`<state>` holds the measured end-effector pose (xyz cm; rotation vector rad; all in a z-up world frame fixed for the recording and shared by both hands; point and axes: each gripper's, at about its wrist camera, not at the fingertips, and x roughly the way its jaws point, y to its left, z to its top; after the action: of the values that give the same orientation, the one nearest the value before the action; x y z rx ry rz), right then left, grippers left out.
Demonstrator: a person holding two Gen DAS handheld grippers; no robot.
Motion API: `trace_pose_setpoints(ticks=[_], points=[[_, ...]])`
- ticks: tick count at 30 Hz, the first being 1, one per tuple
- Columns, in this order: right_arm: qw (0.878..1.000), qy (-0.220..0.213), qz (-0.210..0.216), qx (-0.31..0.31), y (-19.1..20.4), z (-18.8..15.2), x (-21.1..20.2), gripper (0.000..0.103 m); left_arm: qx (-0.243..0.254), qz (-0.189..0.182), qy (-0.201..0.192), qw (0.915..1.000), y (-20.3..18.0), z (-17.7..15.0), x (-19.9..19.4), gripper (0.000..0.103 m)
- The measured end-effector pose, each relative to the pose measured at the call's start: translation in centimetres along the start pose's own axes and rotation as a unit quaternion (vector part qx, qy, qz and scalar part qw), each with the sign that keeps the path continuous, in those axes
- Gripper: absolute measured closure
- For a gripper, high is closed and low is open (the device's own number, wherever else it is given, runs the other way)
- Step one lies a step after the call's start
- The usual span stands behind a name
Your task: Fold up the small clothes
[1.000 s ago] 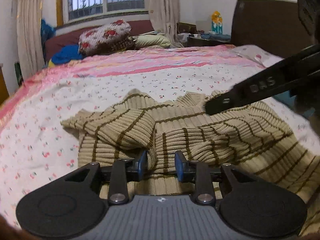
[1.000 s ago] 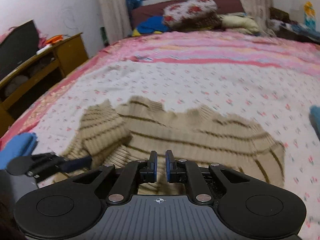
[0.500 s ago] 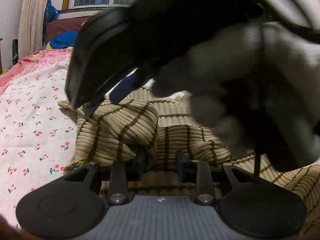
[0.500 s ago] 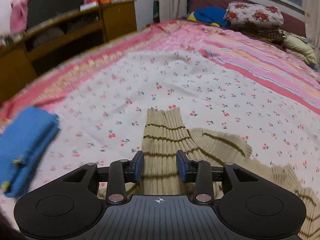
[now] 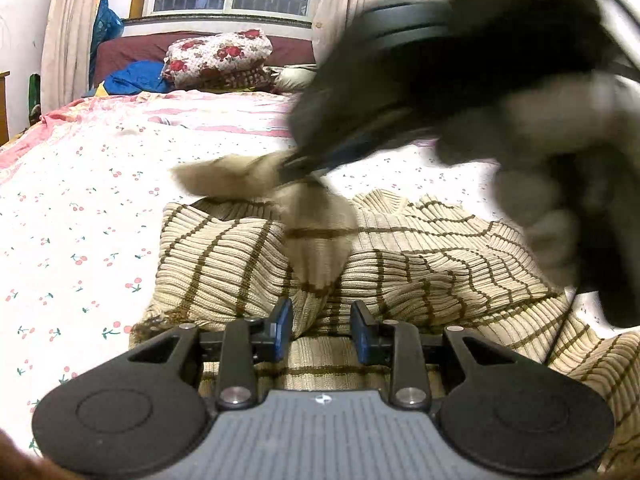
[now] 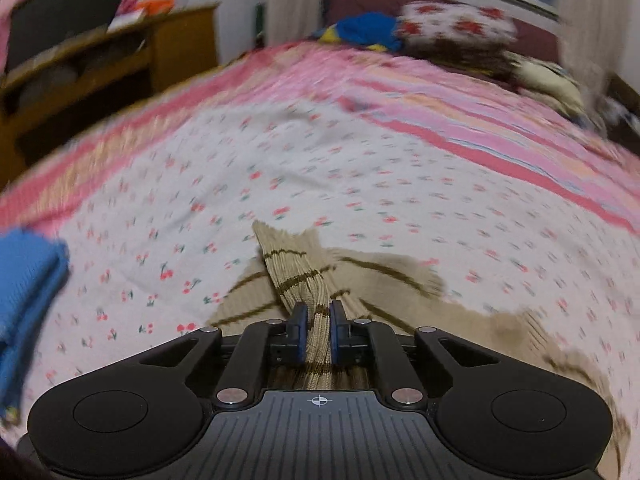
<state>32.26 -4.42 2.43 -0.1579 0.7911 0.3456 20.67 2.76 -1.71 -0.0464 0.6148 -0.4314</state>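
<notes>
A beige ribbed sweater with brown stripes [image 5: 420,256] lies rumpled on the bed. My left gripper [image 5: 320,332] is open, low over the sweater's near edge, with cloth between its jaws. My right gripper [image 6: 318,336] is shut on the sweater's sleeve [image 6: 296,276] and holds it lifted. In the left wrist view the right gripper [image 5: 316,164] crosses above the sweater, blurred, with the sleeve [image 5: 240,178] hanging from it. A gloved hand holds it at the right.
The bed has a white cherry-print sheet [image 5: 80,220] and a pink striped part [image 6: 460,100]. Floral pillow [image 5: 220,56] and blue cloth lie at the headboard. A folded blue garment [image 6: 24,280] lies at the bed's left. A wooden cabinet [image 6: 100,64] stands beside the bed.
My right gripper went from open over the sleeve to shut on it and lifted it up and to the right. My left gripper stayed open in place.
</notes>
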Motion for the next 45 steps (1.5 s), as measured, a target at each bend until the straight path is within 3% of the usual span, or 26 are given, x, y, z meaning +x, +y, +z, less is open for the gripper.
trace_pose_setpoints(ticks=[4,7,9,11,13,17,21,26,29,31,34,37,39,42,45], points=[[0.993,-0.039,0.003,0.113,-5.5,-3.0,-5.2,0.094,0.000,0.003,-0.004,1.0000,-0.2,-0.1,-0.1,0.066],[0.979,-0.061,0.000,0.192,-8.7,-7.8,-8.5,0.094,0.001,0.007,-0.004,1.0000,-0.6,-0.3,-0.2,0.065],[0.973,-0.062,-0.009,0.221,-9.6,-11.4,-9.3,0.093,0.000,0.012,-0.003,0.9999,-0.6,-0.3,-0.2,0.064],[0.974,-0.049,-0.030,0.221,-10.0,-13.8,-9.4,0.087,-0.004,0.016,0.000,0.9999,-0.7,-0.4,-0.5,0.063],[0.970,-0.036,-0.023,0.239,-10.7,-15.3,-9.2,0.086,-0.005,0.021,0.004,0.9998,-0.8,-0.6,-0.9,0.062],[0.958,-0.048,-0.006,0.283,-12.9,-16.1,-9.6,0.084,-0.003,0.039,0.016,0.9991,-0.8,-1.1,-1.5,0.059],[0.947,-0.067,0.006,0.313,-14.8,-15.9,-9.9,0.066,-0.004,0.049,0.020,0.9986,-1.0,-1.0,-2.3,0.058],[0.930,-0.055,0.031,0.361,-16.9,-17.2,-9.1,0.066,0.011,0.060,0.001,0.9981,-1.4,-0.3,-3.4,0.057],[0.923,-0.055,0.032,0.379,-17.6,-17.3,-8.9,0.072,0.012,0.077,-0.004,0.9969,-1.1,0.1,-3.2,0.056],[0.923,-0.054,0.027,0.379,-18.0,-17.2,-9.0,0.081,0.015,0.088,0.000,0.9960,-0.9,0.3,-2.6,0.056],[0.933,-0.057,0.015,0.356,-18.0,-17.1,-9.3,0.085,0.016,0.107,0.004,0.9941,-0.4,0.3,-1.9,0.056],[0.940,-0.064,-0.008,0.336,-17.9,-17.0,-9.9,0.084,-0.004,0.111,-0.005,0.9938,0.4,0.6,-1.9,0.056],[0.943,-0.064,-0.025,0.324,-18.1,-16.9,-10.0,0.078,-0.012,0.116,-0.003,0.9932,0.7,0.7,-1.8,0.056],[0.940,-0.061,-0.024,0.336,-18.8,-17.2,-9.8,0.078,-0.005,0.120,0.007,0.9927,0.5,0.5,-1.2,0.056],[0.944,-0.053,-0.026,0.323,-18.7,-17.1,-9.3,0.077,0.003,0.116,0.016,0.9932,0.0,0.3,-0.8,0.056]])
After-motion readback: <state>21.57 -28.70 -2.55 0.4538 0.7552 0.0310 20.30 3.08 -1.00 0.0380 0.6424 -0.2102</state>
